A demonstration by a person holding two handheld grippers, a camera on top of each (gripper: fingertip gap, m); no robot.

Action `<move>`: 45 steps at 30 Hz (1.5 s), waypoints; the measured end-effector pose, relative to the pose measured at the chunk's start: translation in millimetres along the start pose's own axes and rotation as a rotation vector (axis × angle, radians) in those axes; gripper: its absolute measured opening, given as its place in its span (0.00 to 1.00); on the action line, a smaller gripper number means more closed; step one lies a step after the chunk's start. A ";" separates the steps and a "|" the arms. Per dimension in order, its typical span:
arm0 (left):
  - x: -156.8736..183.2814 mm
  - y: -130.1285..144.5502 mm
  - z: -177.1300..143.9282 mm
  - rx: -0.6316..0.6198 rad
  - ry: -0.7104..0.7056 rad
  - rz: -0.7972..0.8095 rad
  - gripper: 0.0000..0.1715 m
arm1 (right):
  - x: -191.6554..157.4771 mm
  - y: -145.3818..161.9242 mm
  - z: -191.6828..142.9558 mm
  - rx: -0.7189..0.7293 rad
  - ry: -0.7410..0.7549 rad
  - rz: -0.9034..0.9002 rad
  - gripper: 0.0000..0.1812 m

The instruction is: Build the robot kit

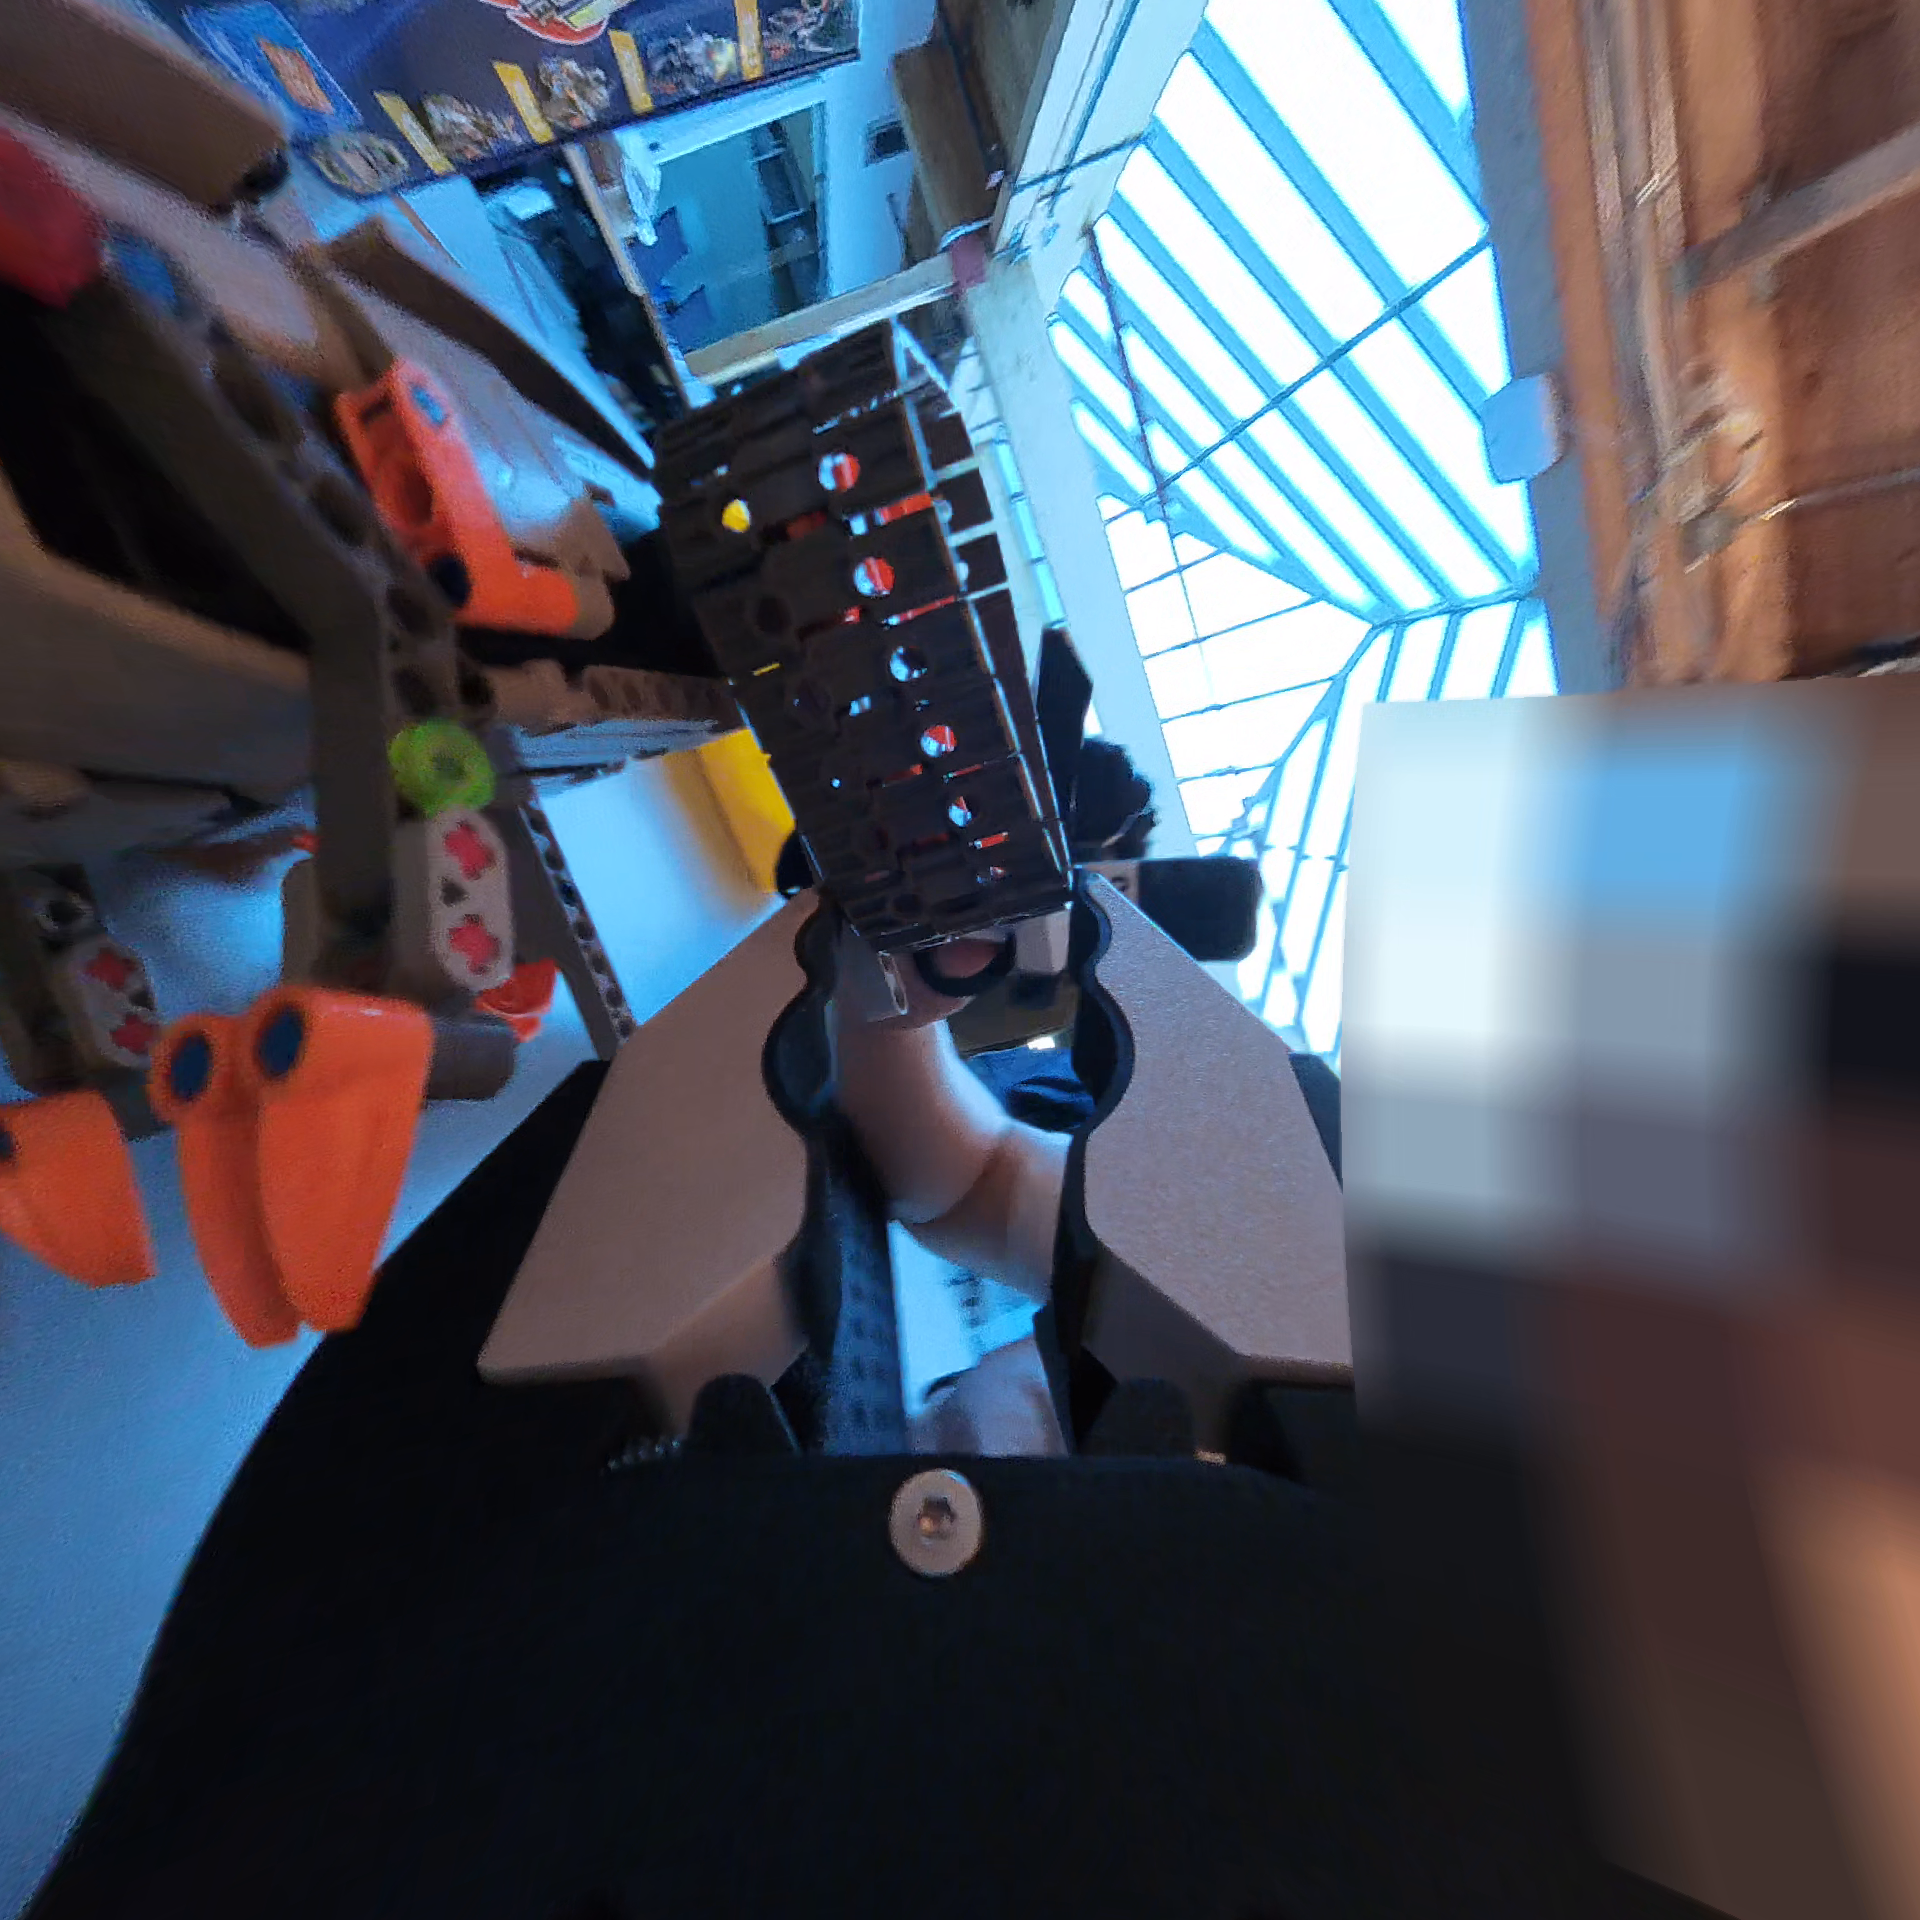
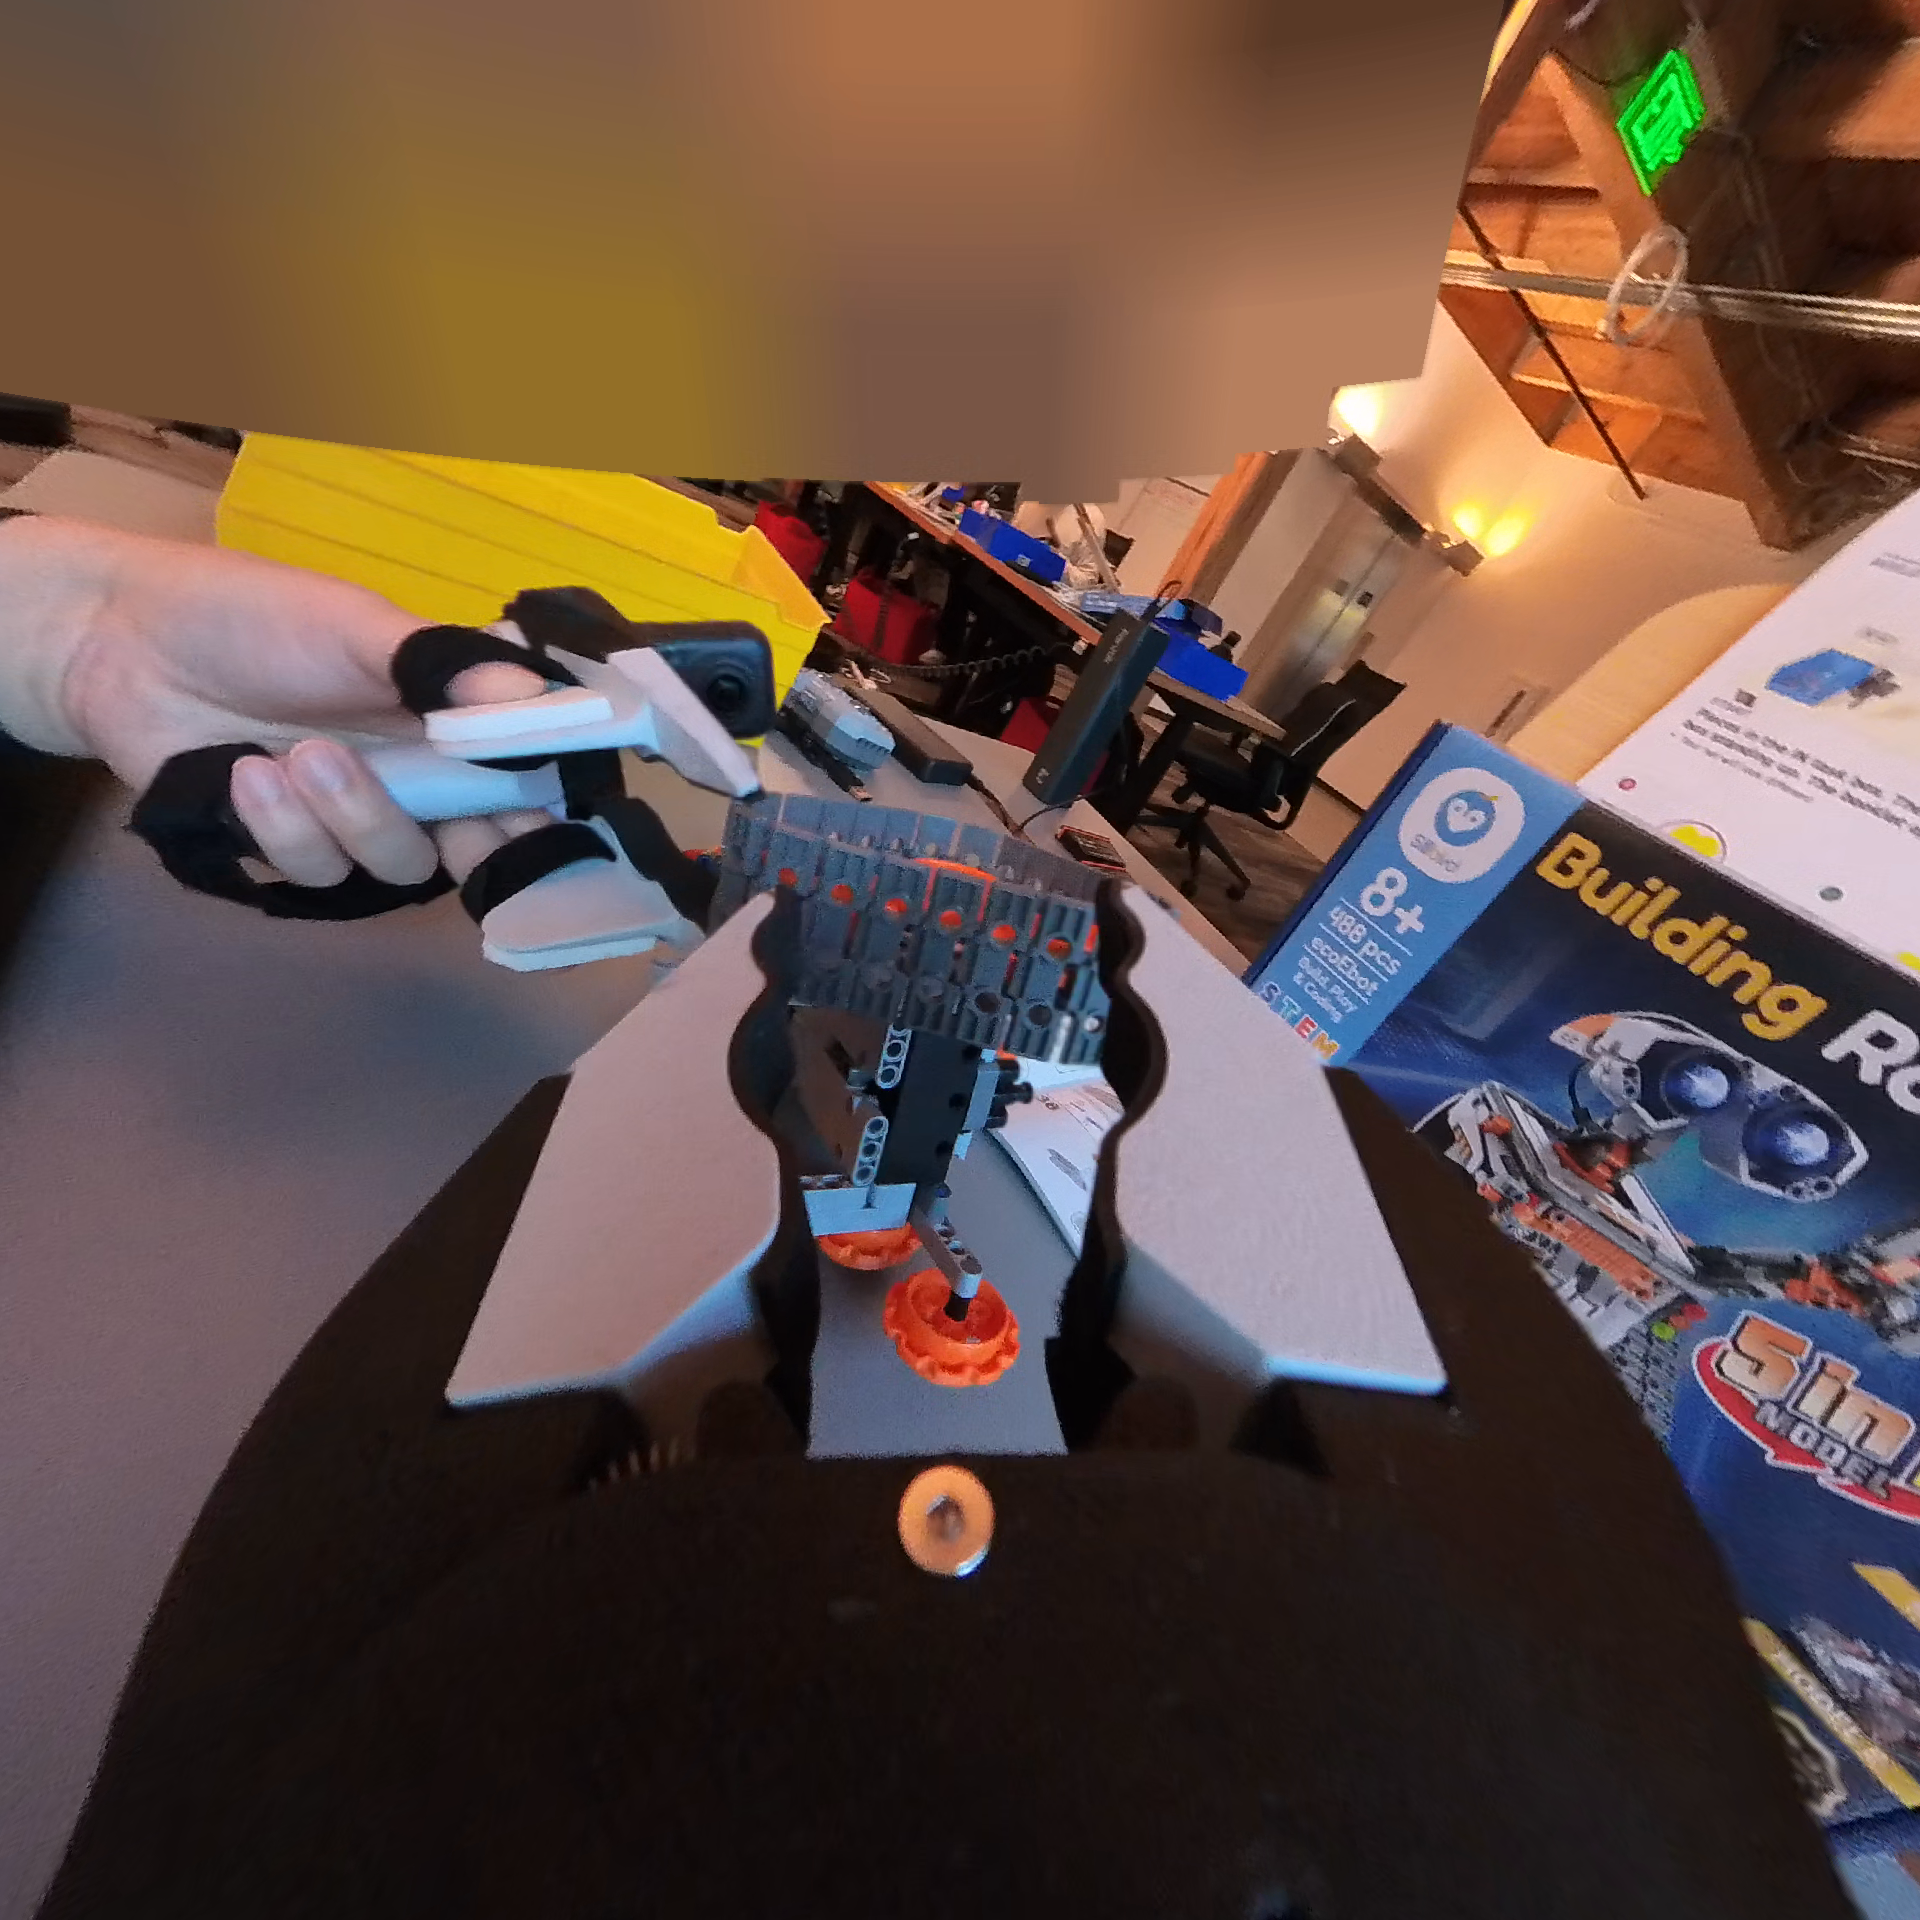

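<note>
Dark grey tread strip (image 2: 914, 925), linked segments with round holes showing orange behind, is hanging in the air above the surface (image 2: 260, 1143), stretched between both tongs. Your right tongs (image 2: 940, 935) are clamping its near end, with the brick-built model (image 2: 914, 1132) and two orange wheels (image 2: 951, 1330) sitting just below. Your left tongs (image 1: 951, 920) are pinching the strip's (image 1: 873, 665) other end; in the right wrist view their fingertips (image 2: 743, 779) are meeting the strip's far edge. Left wrist view is tilting hard; the blurred model with orange pieces (image 1: 301, 1143) is filling its left side. A blue printed box (image 2: 1621, 1195) is lying to the right, a yellow bin (image 2: 468, 530) standing behind your left hand (image 2: 208, 675).
</note>
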State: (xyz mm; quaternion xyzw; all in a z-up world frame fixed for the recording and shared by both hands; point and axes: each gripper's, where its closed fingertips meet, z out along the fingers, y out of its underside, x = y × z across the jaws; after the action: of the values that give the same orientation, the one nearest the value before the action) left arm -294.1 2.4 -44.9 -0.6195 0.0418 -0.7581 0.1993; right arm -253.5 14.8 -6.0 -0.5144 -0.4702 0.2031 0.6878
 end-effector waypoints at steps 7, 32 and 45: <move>-1.2 -6.1 -23.8 0.027 -0.169 0.210 0.24 | 14.6 19.8 13.3 -0.024 -0.089 0.243 0.50; -10.5 -12.8 -2.1 -0.023 -0.453 0.815 0.23 | 10.3 36.1 40.9 -0.049 -0.264 0.449 0.54; -14.5 -15.9 -0.7 -0.010 -0.521 0.863 0.23 | 8.6 37.2 46.0 -0.073 -0.235 0.474 0.53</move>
State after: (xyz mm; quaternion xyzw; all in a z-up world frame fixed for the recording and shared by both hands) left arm -296.5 22.0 -53.5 -0.7155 0.2468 -0.4264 0.4954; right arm -281.2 59.5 -34.4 -0.6076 -0.4203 0.3998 0.5425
